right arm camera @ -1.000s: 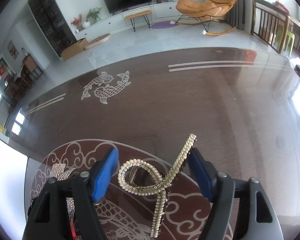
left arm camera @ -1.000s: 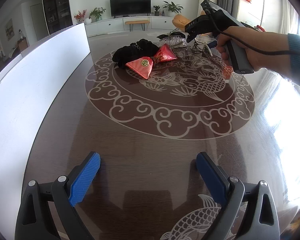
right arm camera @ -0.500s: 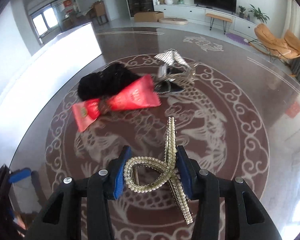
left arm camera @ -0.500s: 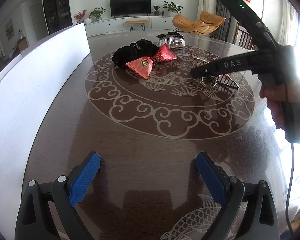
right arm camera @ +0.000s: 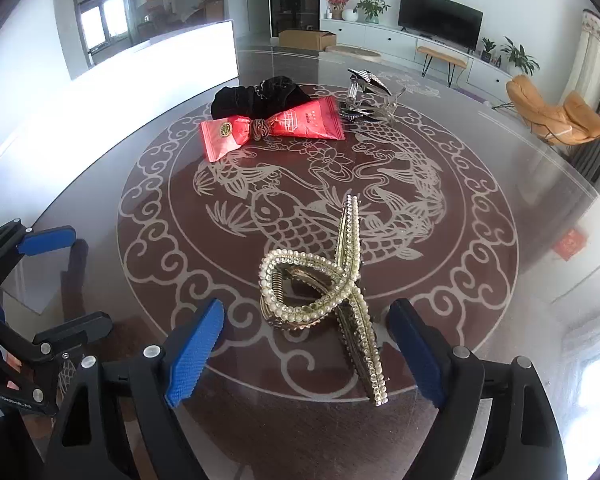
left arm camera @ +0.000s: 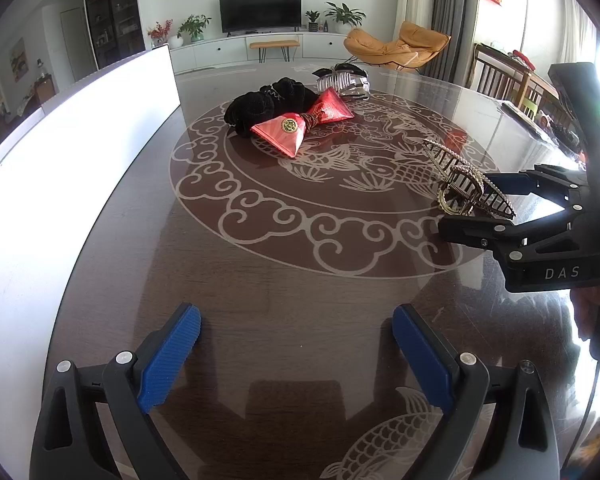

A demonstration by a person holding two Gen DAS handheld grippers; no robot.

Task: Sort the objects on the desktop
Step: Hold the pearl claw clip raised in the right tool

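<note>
1. Hair clips and accessories lie on a dark round tabletop (left arm camera: 260,280) etched with a pale fish-and-cloud medallion, seen from the left wrist. A black velvet scrunchie (left arm camera: 270,104) and a red bow (left arm camera: 304,122) touch each other at the far side of the medallion, with a clear-and-black claw clip (left arm camera: 344,80) just behind them. The left gripper (left arm camera: 296,344) hovers over bare tabletop near the close edge, its blue fingers (left arm camera: 172,356) spread wide with nothing between them. At the right edge, the right gripper (left arm camera: 488,204), held by a person's hand (left arm camera: 592,312), has its jaws either side of a pearl-studded gold claw clip (left arm camera: 466,190) that rests on the medallion's rim. A white panel (left arm camera: 80,140) stands along the tabletop's left side.

2. Pearl-studded gold claw clip (right arm camera: 324,296) sits on the tabletop (right arm camera: 480,220) between the right gripper's (right arm camera: 306,350) blue fingers (right arm camera: 196,348) in the right wrist view. The jaws are opening, and neither pad touches the clip. Farther back lie the red bow (right arm camera: 272,130), the black velvet scrunchie (right arm camera: 260,96) against it, and the claw clip (right arm camera: 368,96) to their right. The left gripper (right arm camera: 56,280) shows at the left edge, jaws apart.
</note>
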